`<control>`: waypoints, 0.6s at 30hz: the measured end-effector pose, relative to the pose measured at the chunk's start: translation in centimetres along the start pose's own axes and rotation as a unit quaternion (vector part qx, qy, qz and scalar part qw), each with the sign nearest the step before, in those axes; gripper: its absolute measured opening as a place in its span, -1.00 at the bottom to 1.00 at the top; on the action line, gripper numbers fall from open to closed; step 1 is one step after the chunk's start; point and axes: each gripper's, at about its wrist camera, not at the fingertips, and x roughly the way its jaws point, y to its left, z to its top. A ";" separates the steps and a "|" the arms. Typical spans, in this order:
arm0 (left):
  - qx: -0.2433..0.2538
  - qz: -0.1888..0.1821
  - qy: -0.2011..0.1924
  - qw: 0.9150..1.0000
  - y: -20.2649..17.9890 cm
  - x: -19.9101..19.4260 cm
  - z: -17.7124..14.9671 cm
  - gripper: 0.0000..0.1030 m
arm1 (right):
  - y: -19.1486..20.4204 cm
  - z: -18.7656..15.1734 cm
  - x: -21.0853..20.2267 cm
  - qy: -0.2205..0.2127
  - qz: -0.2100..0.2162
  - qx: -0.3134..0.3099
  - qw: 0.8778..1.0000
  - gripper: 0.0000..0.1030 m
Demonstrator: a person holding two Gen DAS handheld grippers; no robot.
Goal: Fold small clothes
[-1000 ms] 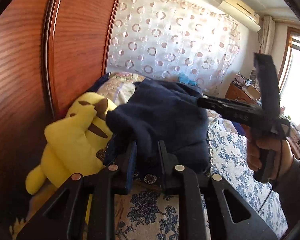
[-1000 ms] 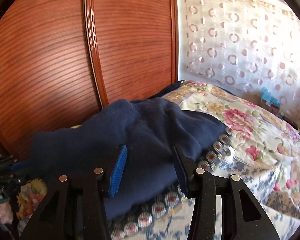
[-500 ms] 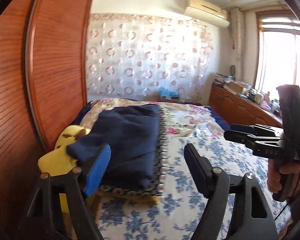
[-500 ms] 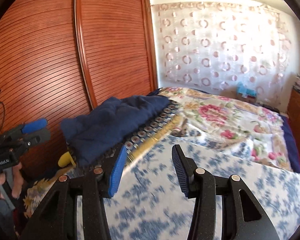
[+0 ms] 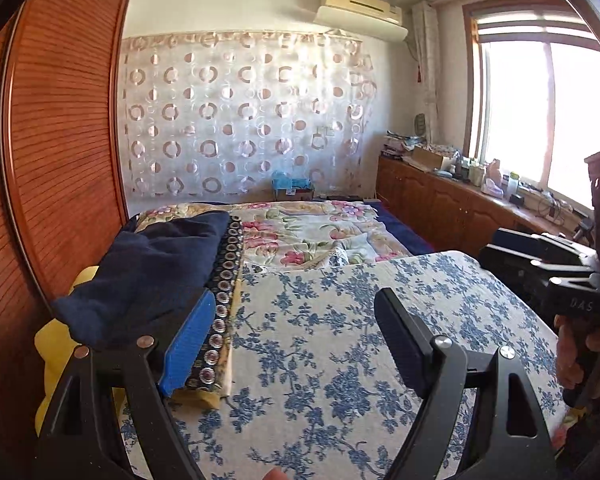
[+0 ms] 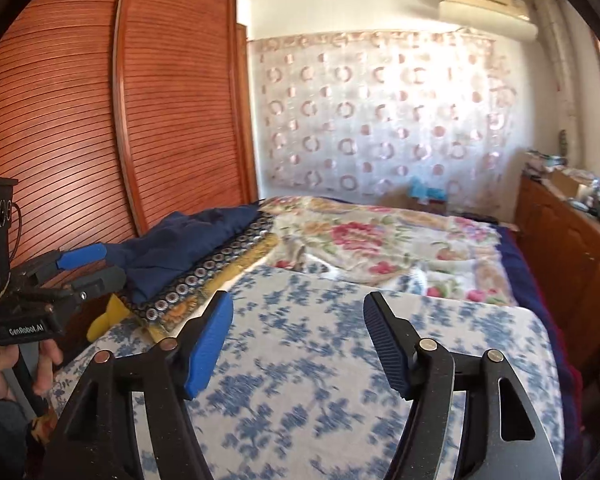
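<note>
1. A navy garment point(image 5: 152, 272) lies folded, plain and unpatterned.
2. Beneath it, a dark cloth point(image 5: 224, 300) edged with rows of silver-white rings over a mustard-yellow layer.
3. The sheet point(image 5: 332, 340) is off-white with blue flower sprigs.
4. The quilt point(image 5: 300, 232) shows pink and red blooms with green leaves on cream.
5. The curtain point(image 5: 240, 120) is sheer white with brownish-pink rings and dots.
6. The wardrobe point(image 6: 100, 120) is reddish-brown with fine horizontal ribbing.
7. A yellow toy point(image 5: 56, 344) shows beside the garment.
8. The left gripper point(image 5: 296, 344) and right gripper point(image 6: 300, 344) are black with blue pads.
</note>
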 end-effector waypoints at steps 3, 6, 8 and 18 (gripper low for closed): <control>0.008 -0.008 -0.004 1.000 -1.9 -0.5 0.6 0.60 | 0.2 -0.3 -2.5 -0.015 -0.025 0.009 1.000 0.46; 0.011 -0.007 -0.007 1.000 -3.4 -0.8 1.2 0.60 | 0.4 -0.7 -4.6 -0.022 -0.042 0.023 0.999 0.46; 0.011 -0.002 -0.010 1.000 -4.1 -1.1 1.4 0.60 | 0.8 -0.9 -5.5 -0.028 -0.062 0.032 0.997 0.46; 0.014 0.005 -0.017 1.000 -5.4 -1.8 1.6 0.60 | 2.8 -1.6 -6.9 -0.040 -0.089 0.049 0.994 0.46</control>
